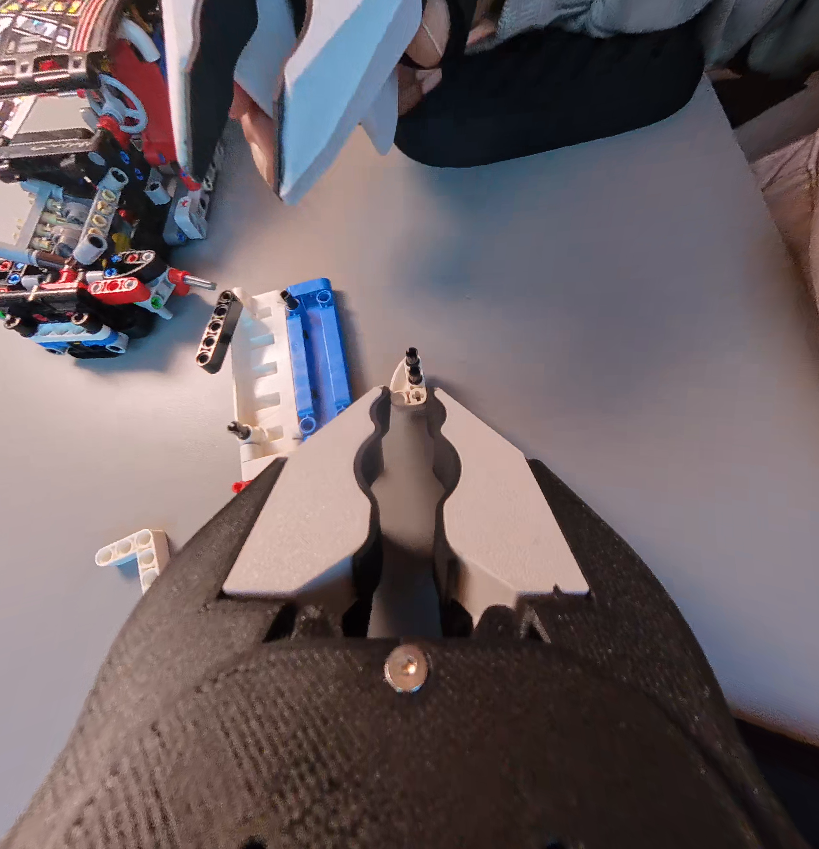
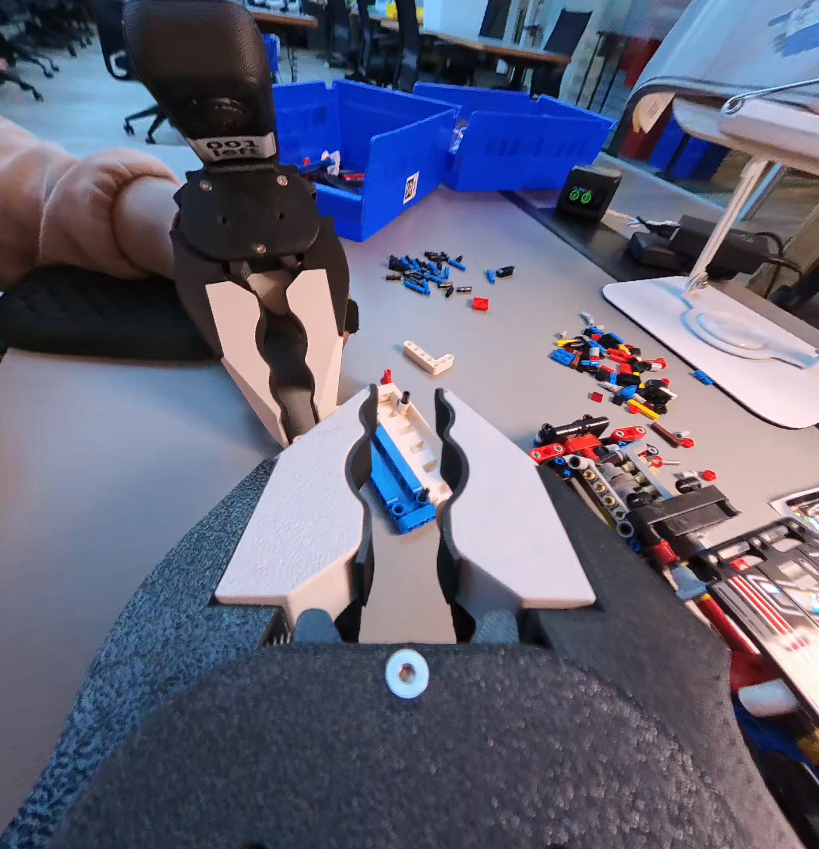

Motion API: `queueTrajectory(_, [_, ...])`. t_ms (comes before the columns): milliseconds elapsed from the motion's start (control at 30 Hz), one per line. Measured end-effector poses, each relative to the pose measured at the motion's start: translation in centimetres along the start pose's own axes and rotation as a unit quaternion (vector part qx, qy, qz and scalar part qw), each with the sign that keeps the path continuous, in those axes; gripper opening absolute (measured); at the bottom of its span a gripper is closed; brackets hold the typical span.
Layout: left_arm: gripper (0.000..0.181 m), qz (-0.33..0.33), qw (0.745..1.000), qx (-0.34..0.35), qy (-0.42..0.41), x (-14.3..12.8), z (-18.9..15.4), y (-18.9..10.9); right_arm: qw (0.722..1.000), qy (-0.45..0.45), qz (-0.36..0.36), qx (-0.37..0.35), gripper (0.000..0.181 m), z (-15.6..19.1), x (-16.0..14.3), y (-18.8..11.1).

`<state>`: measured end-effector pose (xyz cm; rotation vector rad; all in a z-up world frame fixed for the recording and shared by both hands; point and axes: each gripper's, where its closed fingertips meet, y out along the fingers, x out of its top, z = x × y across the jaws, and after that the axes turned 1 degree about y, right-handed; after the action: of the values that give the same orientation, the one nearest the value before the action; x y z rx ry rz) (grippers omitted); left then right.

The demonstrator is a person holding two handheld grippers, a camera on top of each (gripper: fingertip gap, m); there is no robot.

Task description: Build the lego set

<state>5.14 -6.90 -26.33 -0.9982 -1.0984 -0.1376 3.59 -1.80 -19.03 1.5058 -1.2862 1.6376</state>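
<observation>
My left gripper [image 1: 410, 393] is shut on a small white curved piece [image 1: 406, 377] with black pins sticking out of its tip, held low over the grey table [image 1: 559, 298]. A blue and white panel assembly [image 1: 297, 363] lies on the table just left of it. In the right wrist view the panel [image 2: 401, 464] shows between the fingers of my right gripper [image 2: 404, 399], which is open, empty and above it. The left gripper [image 2: 299, 427] stands to the left there, its held piece hidden. The right gripper [image 1: 316, 92] shows at the top of the left wrist view.
A partly built car model [image 2: 628, 482] sits right of the panel, and left in the left wrist view [image 1: 67, 239]. A white L-beam [image 2: 428, 356], a black beam [image 1: 217, 331], loose part piles [image 2: 426, 273] [image 2: 619, 367], blue bins [image 2: 398, 138] and a white stand base [image 2: 720, 331] are around. One gripper's finger ends stand about 9 centimetres off the other's.
</observation>
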Motion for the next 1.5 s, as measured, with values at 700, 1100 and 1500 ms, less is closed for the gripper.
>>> queueTrajectory(700, [0.013, 0.025, 0.998, 0.049, 0.011, -1.6, 1.1, -0.9, 0.987, -0.044, -0.077, -0.133, 0.010, -2.4, 1.8, -2.7])
queueTrajectory(1100, [0.013, 0.020, 0.999, 0.017, 0.025, -1.5, 0.0, -1.0, 0.983, -0.045, -0.074, -0.160, 0.009, -3.2, 1.6, -2.6])
queueTrajectory(1500, [0.014, 0.031, 0.999, 0.003, 0.033, -0.7, -0.8, -0.1, 0.981, -0.046, -0.069, -0.174, 0.009, -3.7, 1.4, -2.6])
